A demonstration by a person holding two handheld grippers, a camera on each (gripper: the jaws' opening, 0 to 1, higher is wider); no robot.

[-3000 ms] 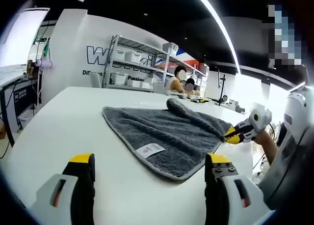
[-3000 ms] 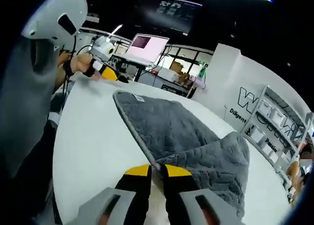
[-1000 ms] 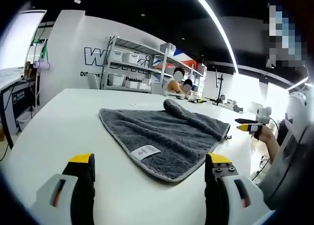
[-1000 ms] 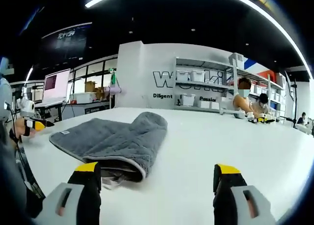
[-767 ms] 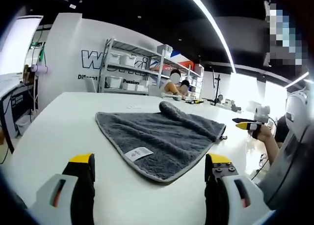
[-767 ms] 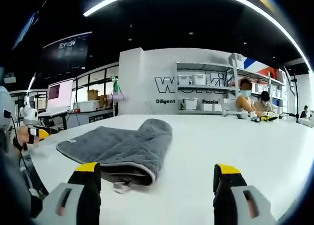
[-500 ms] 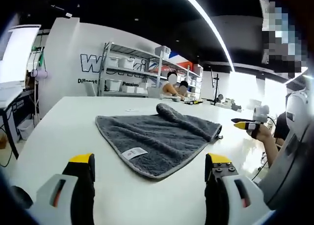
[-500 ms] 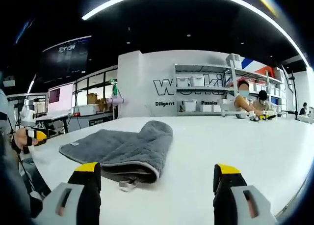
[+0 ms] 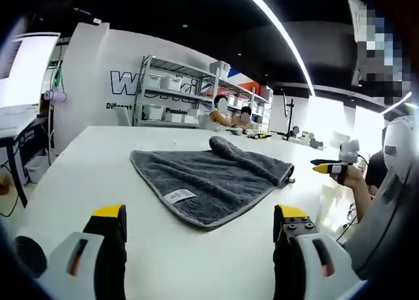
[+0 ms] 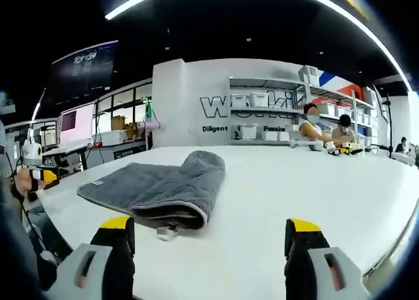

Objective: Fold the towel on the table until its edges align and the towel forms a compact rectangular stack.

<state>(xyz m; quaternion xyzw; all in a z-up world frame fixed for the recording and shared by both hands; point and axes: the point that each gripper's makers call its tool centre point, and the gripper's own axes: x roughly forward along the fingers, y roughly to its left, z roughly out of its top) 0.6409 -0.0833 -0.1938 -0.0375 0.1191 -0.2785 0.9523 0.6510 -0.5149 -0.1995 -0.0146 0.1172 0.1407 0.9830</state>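
Towel lies ahead-left of my right gripper, rolled end nearest; ahead of my left gripper too. Both gape wide, empty.

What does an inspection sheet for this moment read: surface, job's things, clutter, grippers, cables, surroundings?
Surface: white table, smooth and bare around the towel.
Job's things: grey towel lying on the table, partly folded, one side doubled over in a rounded roll; white label near its front edge; edges not aligned yet.
Clutter: nothing seen on the table near the towel.
Grippers: left gripper open, holding nothing, short of the towel; right gripper open, holding nothing.
Cables: nothing seen on the table.
Surroundings: shelving with white bins, lettered wall, seated people behind, monitor.
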